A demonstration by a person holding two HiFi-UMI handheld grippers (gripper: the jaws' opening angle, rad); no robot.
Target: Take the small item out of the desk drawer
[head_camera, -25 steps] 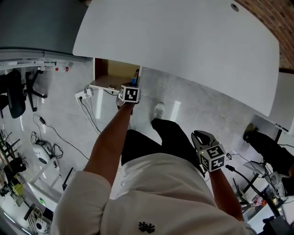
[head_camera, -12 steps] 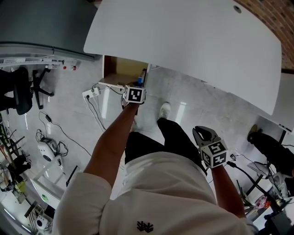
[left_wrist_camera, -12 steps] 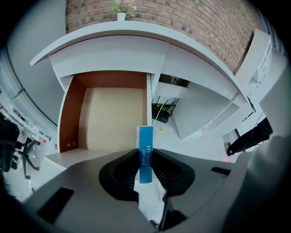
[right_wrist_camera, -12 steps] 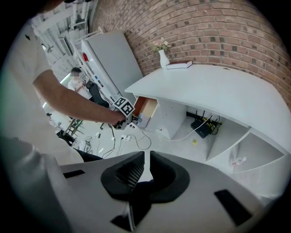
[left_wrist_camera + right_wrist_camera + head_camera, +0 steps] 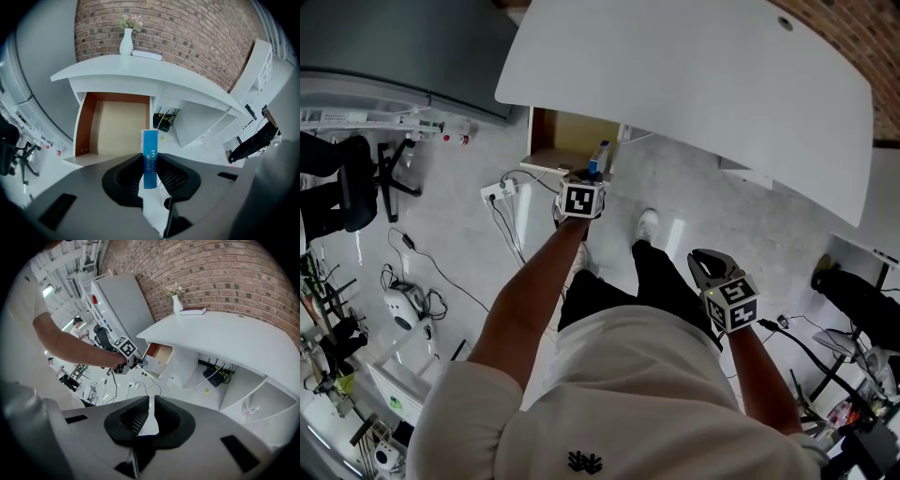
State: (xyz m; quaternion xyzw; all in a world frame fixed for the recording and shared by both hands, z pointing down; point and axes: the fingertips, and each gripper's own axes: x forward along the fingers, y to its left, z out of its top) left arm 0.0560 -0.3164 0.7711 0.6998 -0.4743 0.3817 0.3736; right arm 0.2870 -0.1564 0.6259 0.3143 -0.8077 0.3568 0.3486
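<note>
My left gripper point(image 5: 596, 174) is shut on a small blue-and-white box point(image 5: 150, 158), which stands upright between its pads. It hangs just in front of the open desk drawer point(image 5: 117, 125), whose wooden inside shows nothing in it. From the head view the box point(image 5: 600, 156) sits at the drawer's point(image 5: 567, 133) front right corner, under the white desk top point(image 5: 703, 84). My right gripper point(image 5: 709, 264) is held low by the person's right hip, away from the desk. Its jaws point(image 5: 151, 401) are shut with nothing between them.
A white vase point(image 5: 125, 43) with flowers and a book point(image 5: 147, 55) stand on the desk. A power strip point(image 5: 499, 191) and cables lie on the floor left of the drawer. An office chair point(image 5: 337, 187) stands at far left. The person's shoe point(image 5: 648, 223) is under the desk edge.
The left gripper, still holding the box, has drawn slightly back from the drawer. The head view has shifted, so the desk sits further right. The right gripper has barely moved.
</note>
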